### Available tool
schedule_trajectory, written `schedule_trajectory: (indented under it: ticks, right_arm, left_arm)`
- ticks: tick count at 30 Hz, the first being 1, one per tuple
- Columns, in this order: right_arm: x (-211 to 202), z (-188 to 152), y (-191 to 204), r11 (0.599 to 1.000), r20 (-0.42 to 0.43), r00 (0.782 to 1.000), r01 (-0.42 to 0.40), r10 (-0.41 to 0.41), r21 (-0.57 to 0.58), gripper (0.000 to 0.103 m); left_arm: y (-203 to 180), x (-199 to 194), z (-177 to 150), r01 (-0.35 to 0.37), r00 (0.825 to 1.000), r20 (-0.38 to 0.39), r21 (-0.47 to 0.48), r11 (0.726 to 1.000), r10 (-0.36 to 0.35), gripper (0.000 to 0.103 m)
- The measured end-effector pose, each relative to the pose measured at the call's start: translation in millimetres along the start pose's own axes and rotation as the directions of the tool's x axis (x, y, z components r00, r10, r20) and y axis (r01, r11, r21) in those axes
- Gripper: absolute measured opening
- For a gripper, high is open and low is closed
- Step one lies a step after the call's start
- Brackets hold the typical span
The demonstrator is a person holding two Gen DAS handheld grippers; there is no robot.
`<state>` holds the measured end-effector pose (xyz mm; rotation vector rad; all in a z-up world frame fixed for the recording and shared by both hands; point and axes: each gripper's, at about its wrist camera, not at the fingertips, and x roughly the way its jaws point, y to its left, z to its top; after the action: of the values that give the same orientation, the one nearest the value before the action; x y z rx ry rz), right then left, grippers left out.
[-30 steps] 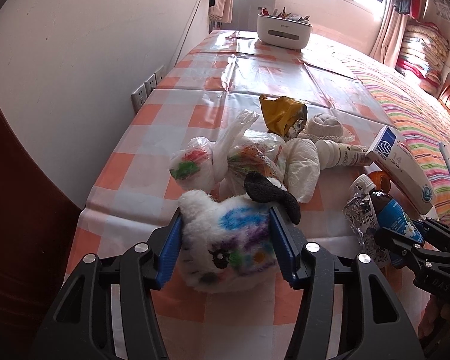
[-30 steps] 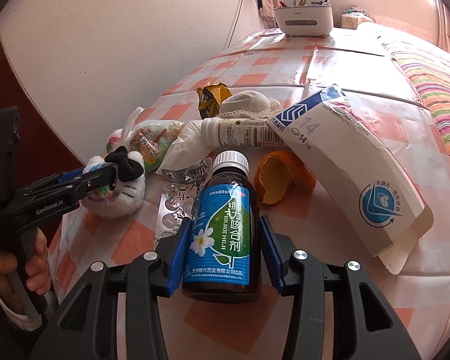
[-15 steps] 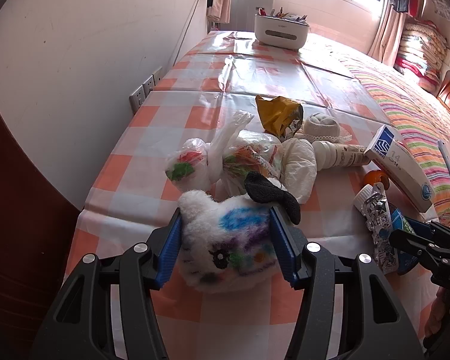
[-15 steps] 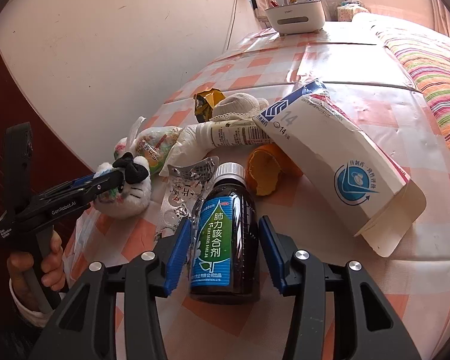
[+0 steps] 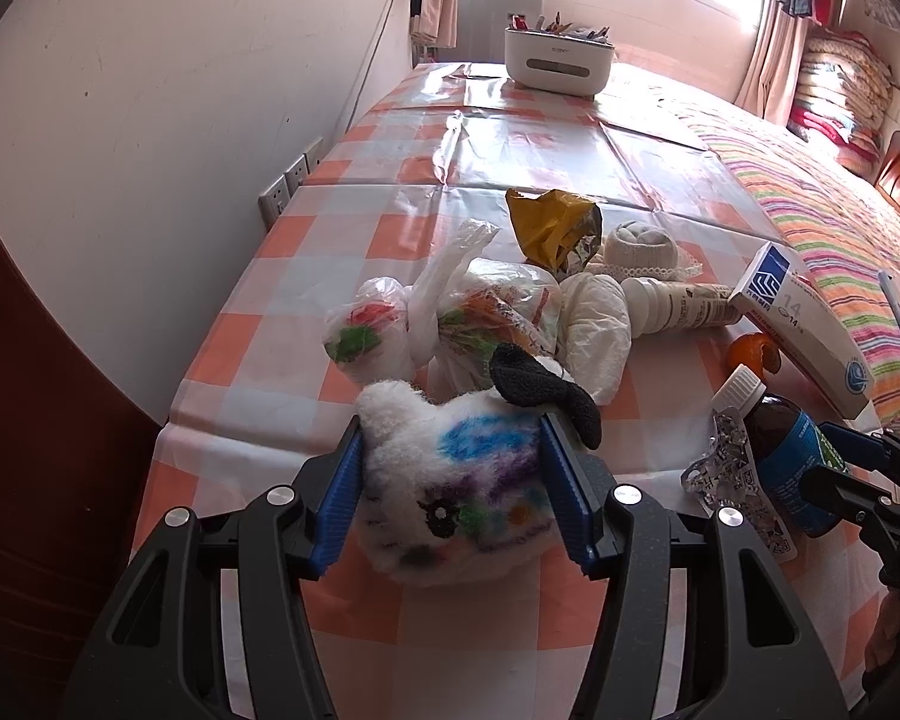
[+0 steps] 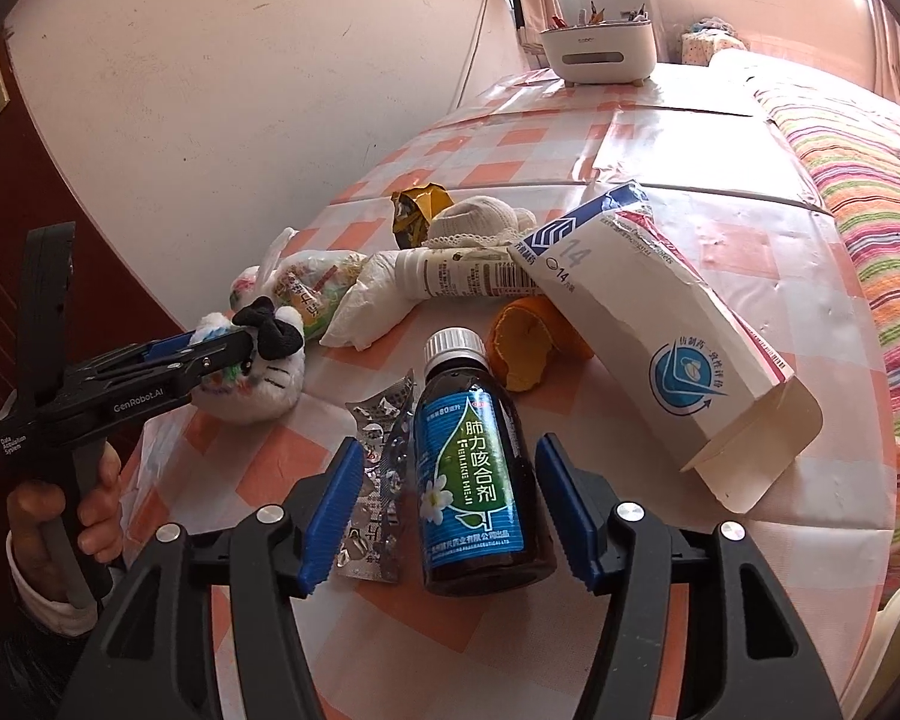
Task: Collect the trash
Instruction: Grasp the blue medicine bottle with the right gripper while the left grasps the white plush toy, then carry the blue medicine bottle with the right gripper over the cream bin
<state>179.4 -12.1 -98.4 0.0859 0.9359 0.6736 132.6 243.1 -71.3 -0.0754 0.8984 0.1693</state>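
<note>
My left gripper (image 5: 453,492) is shut on a white plush toy (image 5: 456,492) with coloured scribbles and a black bow, at the table's near edge; the toy also shows in the right wrist view (image 6: 258,372). My right gripper (image 6: 450,504) stands open around a brown syrup bottle (image 6: 474,474) with a blue label, lying on the checked tablecloth (image 6: 486,174); its pads do not touch the bottle. An empty foil blister pack (image 6: 381,480) lies against the bottle's left side. The bottle also shows in the left wrist view (image 5: 786,450).
Behind lie tied plastic bags (image 5: 450,318), a yellow wrapper (image 5: 549,228), a rolled sock (image 5: 642,246), a white bottle (image 5: 678,306), orange peel (image 6: 528,342) and an open medicine box (image 6: 666,330). A white organiser (image 5: 558,57) stands far back. A wall runs left, a striped bedspread (image 5: 810,204) right.
My right gripper has opened off the syrup bottle, which now lies free between the pads. My left gripper still holds the plush toy in about the same place.
</note>
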Motion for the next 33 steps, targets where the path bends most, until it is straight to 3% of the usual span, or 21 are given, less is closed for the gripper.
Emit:
schedule_trajectory:
  ticks: [4,6,9,15,21,33]
  right_arm:
    - [10,0,-1,0.999,-0.035,0.998,0.045,-0.045,-0.014,0.057]
    - [14,-1,-1,0.999,-0.047,0.998,0.048,-0.049,-0.017,0.045]
    - [13,-1,0,0.998,-0.040,0.998,0.057,-0.058,-0.033,0.044]
    - [-3,-1,6,0.997,0.014,0.998,0.055,-0.055,-0.045,0.043]
    - [-24,-3,11,0.998,0.075,0.997,0.031,-0.027,-0.053,0.042]
    - [-74,-16,8,0.994,0.174,0.982,0.090,-0.077,-0.068,0.042]
  left_arm:
    - [-3,1,0,-0.002,1.000,0.001,0.009,1.000,0.002,0.055]
    - [-5,0,-1,-0.002,1.000,0.004,0.016,1.000,0.002,0.055]
    - [-9,-1,-2,0.003,1.000,0.003,0.031,1.000,-0.003,0.052]
    - [-9,-7,-3,0.046,0.999,0.017,0.023,0.999,-0.047,0.044]
    - [-14,-21,-3,0.046,0.997,0.064,0.032,0.998,-0.047,0.043]
    - [-51,-54,-3,0.089,0.983,0.148,0.103,0.991,-0.104,0.043]
